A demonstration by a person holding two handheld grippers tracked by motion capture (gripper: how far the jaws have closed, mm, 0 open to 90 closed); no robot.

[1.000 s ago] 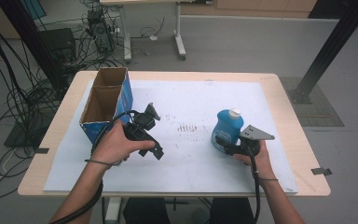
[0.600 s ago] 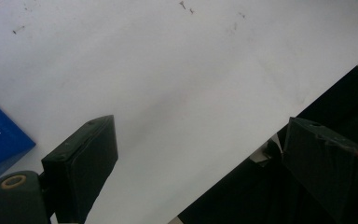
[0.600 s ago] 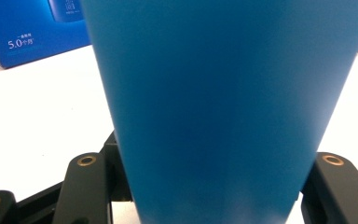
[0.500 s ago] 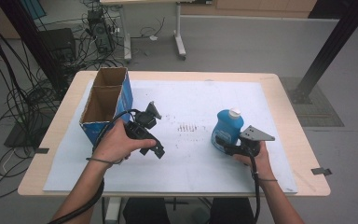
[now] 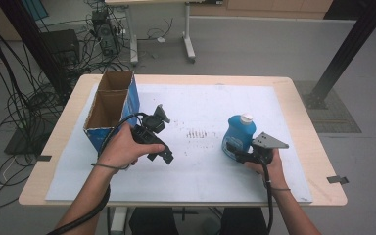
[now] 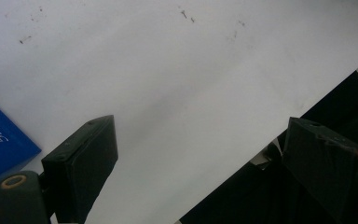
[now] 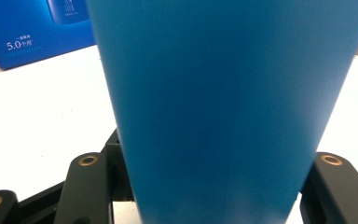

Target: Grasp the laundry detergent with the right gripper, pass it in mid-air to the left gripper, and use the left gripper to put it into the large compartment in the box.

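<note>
My right claw (image 5: 235, 152) clamps the smooth blue plastic bottle (image 5: 238, 133), white cap, upright on white sheet (image 5: 210, 105), well right of cardboard box (image 5: 111, 105). Left claw (image 5: 165, 157) gapes empty nr box.

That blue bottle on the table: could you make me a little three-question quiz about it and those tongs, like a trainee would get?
1. True or false: the right tongs are shut on the blue bottle.
2. What colour is the bottle's cap?
A. red
B. white
C. black
3. What lies between the jaws of the left tongs, seen in the left gripper view?

Key:
1. True; the bottle stands upright in their grip.
2. B.
3. Nothing; they are open over the white sheet, beside the blue cardboard box.
</note>
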